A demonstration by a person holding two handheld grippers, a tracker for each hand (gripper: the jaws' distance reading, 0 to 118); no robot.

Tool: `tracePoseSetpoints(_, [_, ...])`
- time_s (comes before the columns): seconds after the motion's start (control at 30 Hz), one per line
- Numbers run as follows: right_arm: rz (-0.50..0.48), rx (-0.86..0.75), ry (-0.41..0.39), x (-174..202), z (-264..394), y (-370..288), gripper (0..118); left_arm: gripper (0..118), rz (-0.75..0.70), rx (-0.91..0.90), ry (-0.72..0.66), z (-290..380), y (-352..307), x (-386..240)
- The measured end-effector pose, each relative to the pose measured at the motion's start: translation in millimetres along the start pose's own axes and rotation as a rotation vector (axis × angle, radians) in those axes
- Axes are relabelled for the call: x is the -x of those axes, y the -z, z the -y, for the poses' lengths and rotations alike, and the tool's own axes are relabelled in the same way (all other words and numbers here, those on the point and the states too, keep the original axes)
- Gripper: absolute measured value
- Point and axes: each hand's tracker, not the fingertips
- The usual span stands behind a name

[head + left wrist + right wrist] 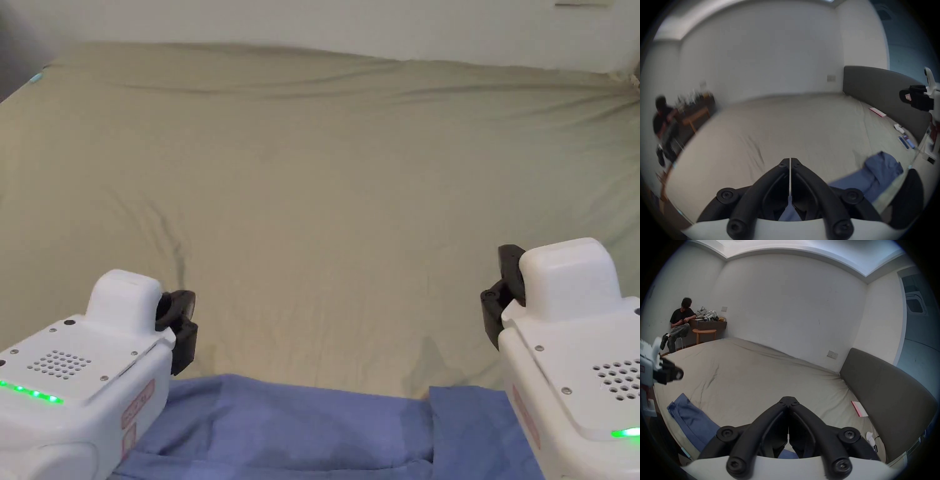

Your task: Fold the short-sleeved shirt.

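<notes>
Both grippers are closed and empty: left gripper [790, 160] with just a hairline gap, right gripper [788, 398] tips touching, both hovering over the bed [325, 206]. The shirt [300, 425] lies at 6 o'clock below them, long axis running 9-to-3, looks about equally near either one.

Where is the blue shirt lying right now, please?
In the head view the blue shirt lies on the beige bed sheet at the near edge, low between the left gripper and the right gripper.
</notes>
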Motion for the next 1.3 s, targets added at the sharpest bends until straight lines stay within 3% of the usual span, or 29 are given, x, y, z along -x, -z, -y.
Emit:
tracePoseSetpoints(0.17, [-0.017, 0.075, 0.022, -8, 16, 12, 2, 89, 0.09, 0.243, -0.276, 69, 22, 95])
tracePoseSetpoints(0.27, [-0.024, 0.107, 0.029, -11, 22, 18, 2, 100, 0.194, 0.35, -0.468, 104, 25, 149])
tracePoseSetpoints(0.3, [-0.026, 0.116, 0.03, -12, 24, 20, 2, 110, 0.235, 0.376, -0.532, 114, 26, 165])
tracePoseSetpoints(0.47, [-0.042, 0.146, 0.042, -14, 25, 24, 2, 112, 0.374, 0.419, -0.803, 151, 34, 203])
tracePoseSetpoints(0.63, [-0.057, 0.161, 0.052, -12, 22, 23, 2, 115, 0.503, 0.378, -0.893, 172, 47, 204])
tracePoseSetpoints(0.7, [-0.067, 0.161, 0.058, -10, 20, 20, 2, 114, 0.583, 0.31, -0.976, 174, 57, 206])
tracePoseSetpoints(0.77, [-0.073, 0.156, 0.056, -8, 17, 18, 2, 108, 0.713, 0.397, -1.153, 195, 81, 206])
tracePoseSetpoints(0.8, [-0.075, 0.153, 0.054, -8, 16, 17, 2, 94, 0.705, 0.41, -1.132, 196, 85, 195])
tracePoseSetpoints(0.83, [-0.077, 0.149, 0.052, -7, 14, 16, 2, 63, 0.694, 0.362, -1.043, 191, 86, 190])
tracePoseSetpoints(0.87, [-0.078, 0.145, 0.051, -7, 12, 15, 2, 15, 0.649, 0.364, -0.983, 185, 88, 185])
tracePoseSetpoints(0.9, [-0.078, 0.143, 0.051, -7, 10, 13, 2, 9, 0.531, 0.432, -0.942, 176, 92, 170])
tracePoseSetpoints(0.93, [-0.079, 0.14, 0.052, -7, 10, 12, 2, 9, 0.403, 0.521, -0.895, 180, 98, 166])
tracePoseSetpoints(1.0, [-0.082, 0.133, 0.048, -7, 7, 8, 2, 9, 0.548, 0.401, -1.033, 179, 91, 178])
tracePoseSetpoints(1.1, [-0.078, 0.124, 0.036, -8, 5, 2, 2, 9, 0.429, 0.418, -0.857, 186, 93, 178])
tracePoseSetpoints(1.2, [-0.072, 0.119, 0.034, -11, 2, -2, 2, 9, 0.294, 0.409, -0.671, 139, 64, 139])
tracePoseSetpoints(1.3, [-0.065, 0.112, 0.032, -14, 0, -5, 2, 9, 0.272, 0.37, -0.627, 122, 50, 127])
